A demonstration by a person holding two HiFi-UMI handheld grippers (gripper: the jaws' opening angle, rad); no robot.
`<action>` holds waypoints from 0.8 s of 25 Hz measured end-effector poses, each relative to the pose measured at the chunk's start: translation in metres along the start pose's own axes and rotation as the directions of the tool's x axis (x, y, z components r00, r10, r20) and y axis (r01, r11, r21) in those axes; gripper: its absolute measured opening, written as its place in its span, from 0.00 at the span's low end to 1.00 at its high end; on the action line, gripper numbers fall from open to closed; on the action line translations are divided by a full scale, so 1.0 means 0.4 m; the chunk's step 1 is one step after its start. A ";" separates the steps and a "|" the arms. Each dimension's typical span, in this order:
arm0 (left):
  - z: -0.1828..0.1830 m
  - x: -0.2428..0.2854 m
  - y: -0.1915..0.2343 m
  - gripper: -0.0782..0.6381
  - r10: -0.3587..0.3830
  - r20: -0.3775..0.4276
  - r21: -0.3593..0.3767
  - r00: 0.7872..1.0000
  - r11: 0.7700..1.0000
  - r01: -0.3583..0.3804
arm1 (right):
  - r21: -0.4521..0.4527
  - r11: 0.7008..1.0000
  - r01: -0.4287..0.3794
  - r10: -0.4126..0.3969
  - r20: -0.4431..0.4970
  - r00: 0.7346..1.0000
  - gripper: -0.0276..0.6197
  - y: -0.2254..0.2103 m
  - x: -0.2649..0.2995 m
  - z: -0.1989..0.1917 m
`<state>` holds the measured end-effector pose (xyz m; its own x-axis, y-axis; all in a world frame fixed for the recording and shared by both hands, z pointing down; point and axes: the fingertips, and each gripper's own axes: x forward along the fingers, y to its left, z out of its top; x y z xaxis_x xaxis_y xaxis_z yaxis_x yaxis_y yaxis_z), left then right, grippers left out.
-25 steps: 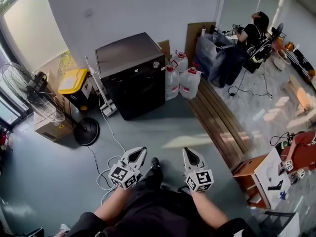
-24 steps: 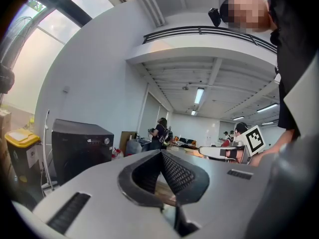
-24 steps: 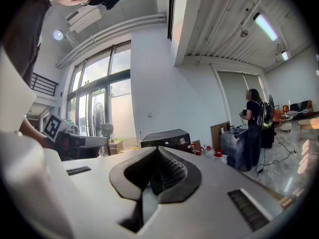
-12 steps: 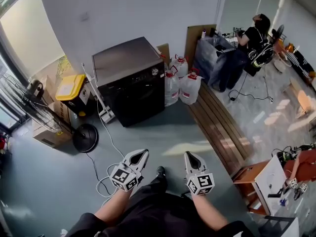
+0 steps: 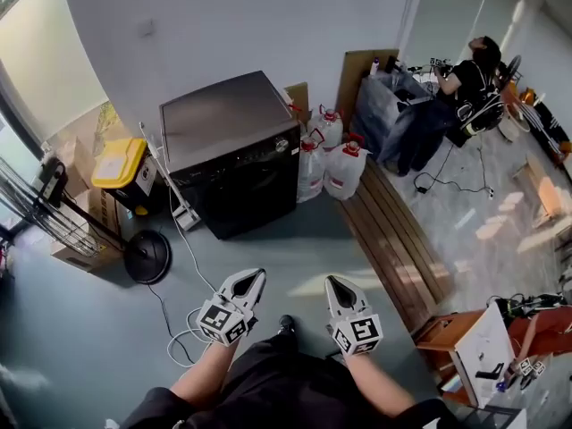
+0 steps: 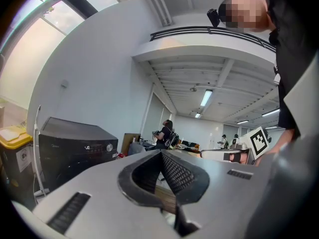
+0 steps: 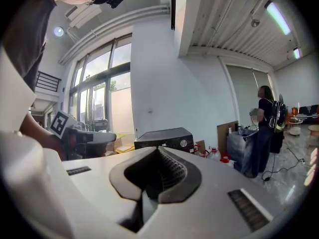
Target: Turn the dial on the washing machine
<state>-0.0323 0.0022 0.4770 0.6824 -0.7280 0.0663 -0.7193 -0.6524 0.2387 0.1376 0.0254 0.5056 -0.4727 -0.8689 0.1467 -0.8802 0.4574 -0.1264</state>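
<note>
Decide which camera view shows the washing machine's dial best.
The right gripper view: the dial faces the camera, unobstructed. The left gripper view shows the dial smaller and obliquely; the head view, a speck from above.

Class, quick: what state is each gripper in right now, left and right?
Left gripper: closed, holding nothing.
Right gripper: closed, holding nothing.

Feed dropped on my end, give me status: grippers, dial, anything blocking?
Left gripper and right gripper shut, empty. Dial untouched, washing machine across the floor. White cable on floor between.
</note>
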 end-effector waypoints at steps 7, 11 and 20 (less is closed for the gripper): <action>0.037 0.139 0.141 0.13 0.020 0.003 -0.008 1.000 1.000 -0.020 | -0.016 1.000 -0.022 0.022 -0.019 1.000 0.08 -0.080 0.182 0.044; 0.062 0.205 0.195 0.13 0.024 0.004 -0.016 1.000 1.000 -0.024 | -0.019 0.999 -0.038 0.038 -0.006 0.999 0.08 -0.107 0.278 0.071; 0.072 0.291 0.321 0.13 0.079 0.023 0.000 0.997 0.997 -0.079 | -0.026 0.993 -0.112 0.111 -0.009 0.994 0.08 -0.147 0.448 0.099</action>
<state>-0.0490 -0.1722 0.4875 0.6202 -0.7820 0.0624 -0.7710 -0.5929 0.2327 0.1063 -0.1648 0.5006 -0.5681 -0.8108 0.1407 -0.8228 0.5564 -0.1160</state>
